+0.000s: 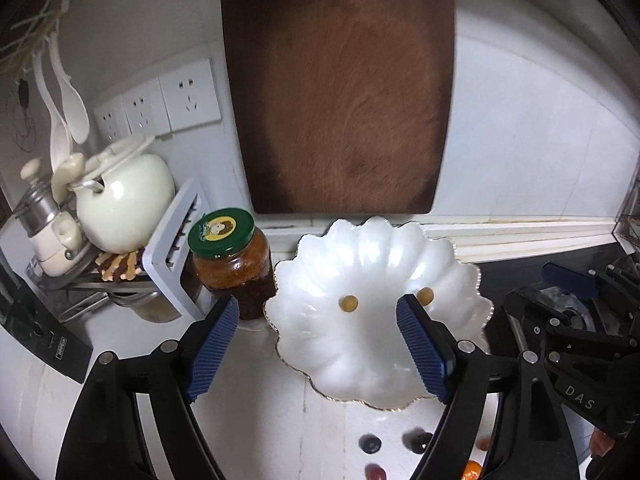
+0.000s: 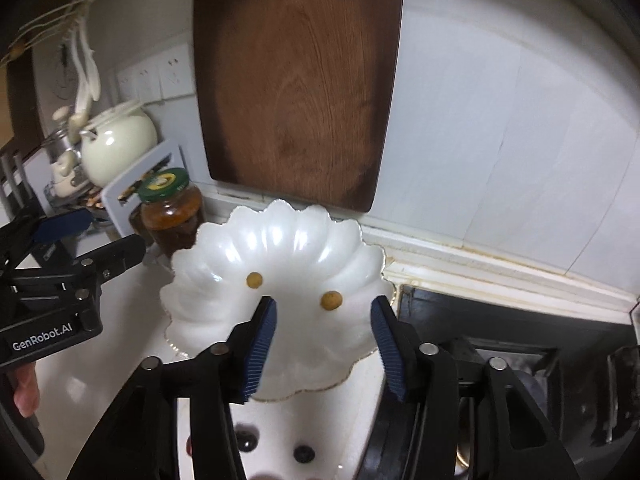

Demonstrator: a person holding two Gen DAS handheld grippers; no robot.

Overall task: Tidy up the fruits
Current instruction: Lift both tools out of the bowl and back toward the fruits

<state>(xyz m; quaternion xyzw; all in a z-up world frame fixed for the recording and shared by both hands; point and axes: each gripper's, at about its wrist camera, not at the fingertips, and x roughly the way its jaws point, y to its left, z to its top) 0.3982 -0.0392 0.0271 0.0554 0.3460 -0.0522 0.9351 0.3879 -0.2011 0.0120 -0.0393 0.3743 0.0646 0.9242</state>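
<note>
A white scalloped plate (image 1: 360,352) (image 2: 224,320) with a gold rim sits on the white counter against the wall. Two small yellow-brown round fruits lie in it, one to the left (image 1: 349,304) (image 2: 254,280) and one to the right (image 1: 425,295) (image 2: 331,300). My left gripper (image 1: 318,308) hovers over the plate's left half, open and empty. My right gripper (image 2: 324,307) hangs open above the right fruit, its pads clear of it. Several dark round fruits (image 1: 370,444) (image 2: 304,454) and an orange one (image 1: 470,470) lie on the counter in front of the plate.
A green-lidded jar (image 1: 232,264) (image 2: 170,216) stands just left of the plate. A dark wooden cutting board (image 1: 340,92) leans on the wall behind. A cream teapot (image 1: 124,200) and a rack crowd the left corner. A black stove (image 2: 500,340) borders the plate's right.
</note>
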